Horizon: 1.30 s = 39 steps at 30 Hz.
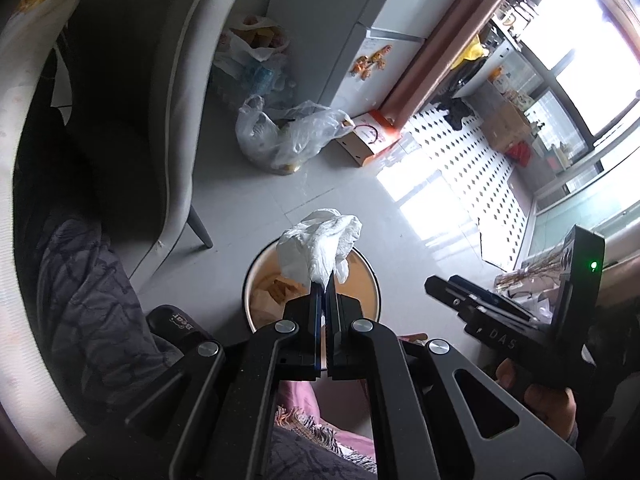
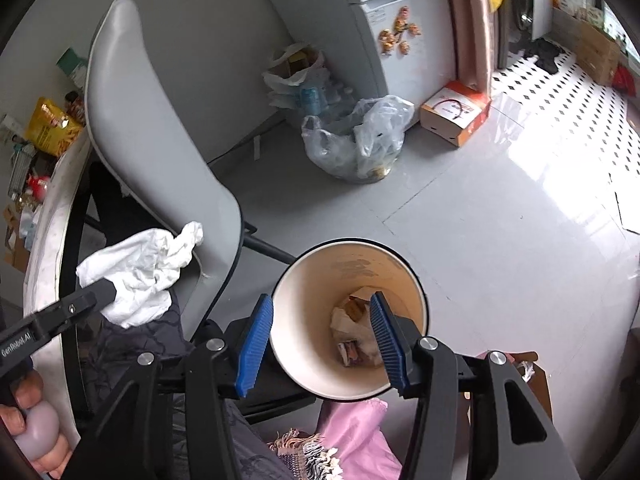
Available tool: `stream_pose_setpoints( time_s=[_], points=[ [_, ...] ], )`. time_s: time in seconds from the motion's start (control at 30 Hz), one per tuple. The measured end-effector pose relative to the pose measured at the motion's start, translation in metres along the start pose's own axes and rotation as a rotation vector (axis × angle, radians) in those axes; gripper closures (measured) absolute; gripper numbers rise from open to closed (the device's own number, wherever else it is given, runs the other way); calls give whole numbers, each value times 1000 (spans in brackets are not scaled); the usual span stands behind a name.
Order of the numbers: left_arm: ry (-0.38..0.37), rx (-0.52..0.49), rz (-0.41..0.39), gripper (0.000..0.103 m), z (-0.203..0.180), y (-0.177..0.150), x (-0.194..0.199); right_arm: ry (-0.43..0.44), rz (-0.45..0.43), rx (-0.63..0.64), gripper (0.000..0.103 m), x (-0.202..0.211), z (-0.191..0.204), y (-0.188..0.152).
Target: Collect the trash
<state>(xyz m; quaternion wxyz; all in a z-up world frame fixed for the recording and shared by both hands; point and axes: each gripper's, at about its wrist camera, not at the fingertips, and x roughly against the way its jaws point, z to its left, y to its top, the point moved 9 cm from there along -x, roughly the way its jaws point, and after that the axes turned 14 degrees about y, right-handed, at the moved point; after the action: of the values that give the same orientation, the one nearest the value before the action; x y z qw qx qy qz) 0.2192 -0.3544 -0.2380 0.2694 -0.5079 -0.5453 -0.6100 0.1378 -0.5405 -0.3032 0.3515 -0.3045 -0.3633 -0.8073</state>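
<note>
**Inspector:** Report on the left gripper [image 1: 323,286].

**Assistant:** Its jaws are pressing together on a crumpled white tissue [image 1: 320,246], which is standing up out of the fingertips. In the left wrist view the tissue is hanging over the round waste bin [image 1: 370,276] on the floor. In the right wrist view the same tissue [image 2: 140,270] is showing off to the left, in front of the grey chair [image 2: 160,140].

**Inspector:** And the right gripper [image 2: 322,332]?

**Assistant:** Its blue-padded fingers [image 2: 256,344] are standing apart, one on either side of the bin's mouth [image 2: 416,292] as seen from that camera. Nothing is sitting between the pads. The left wrist view is also catching this gripper [image 1: 480,308] at the right, with a hand [image 1: 548,400] holding its grip.

**Inspector:** Contents of the bin?

**Assistant:** Paper scraps and wrappers [image 2: 356,332] are lying at the bottom against a cream inner wall.

**Inspector:** Surroundings?

**Assistant:** A clear plastic bag [image 2: 356,144] is sitting on the grey floor near the refrigerator [image 2: 400,20], which is carrying magnets [image 2: 400,36]. An orange and white carton [image 2: 456,112] is lying just beside the refrigerator. A pink fringed cloth [image 2: 352,440] is showing below the bin.
</note>
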Motion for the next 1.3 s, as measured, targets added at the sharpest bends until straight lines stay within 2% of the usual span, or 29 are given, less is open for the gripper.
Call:
stream_pose_setpoints(
  time_s=[0.07,0.17,0.23,0.27,0.3,0.33,0.37,0.5,0.6,0.77,1.03,1.3],
  points=[
    [-11,-9,17,101,-9,-2,-3,-6,-25,-12,44,9,-5,5],
    [-26,-30,25,100,-22,-4,-5,-13,-59,-22,41,22,-10,10],
    [-47,-39,37,93,-30,-5,-5,-14,-78,-29,39,30,-13,15],
    [-55,-36,40,75,-30,-5,-6,-18,-90,-30,39,34,-14,17],
    [-59,-26,34,50,-29,-4,-5,-19,-95,-30,38,37,-14,18],
    [-59,-16,21,43,-27,-2,-2,-19,-98,-31,38,39,-14,18],
    [-56,-1,-5,37,-23,1,3,-18,-101,-31,37,40,-14,19],
    [-48,17,-24,21,-15,6,11,-17,-105,-27,31,42,-11,18],
    [-35,27,-42,13,-10,8,19,-9,-106,-15,20,43,-4,18],
    [-23,51,-77,6,0,14,39,-10,-128,23,8,52,13,24],
    [-7,104,-162,6,28,22,89,10,-141,71,8,69,46,28],
    [34,134,-265,6,59,26,145,49,-178,186,8,100,103,33]
  ],
)
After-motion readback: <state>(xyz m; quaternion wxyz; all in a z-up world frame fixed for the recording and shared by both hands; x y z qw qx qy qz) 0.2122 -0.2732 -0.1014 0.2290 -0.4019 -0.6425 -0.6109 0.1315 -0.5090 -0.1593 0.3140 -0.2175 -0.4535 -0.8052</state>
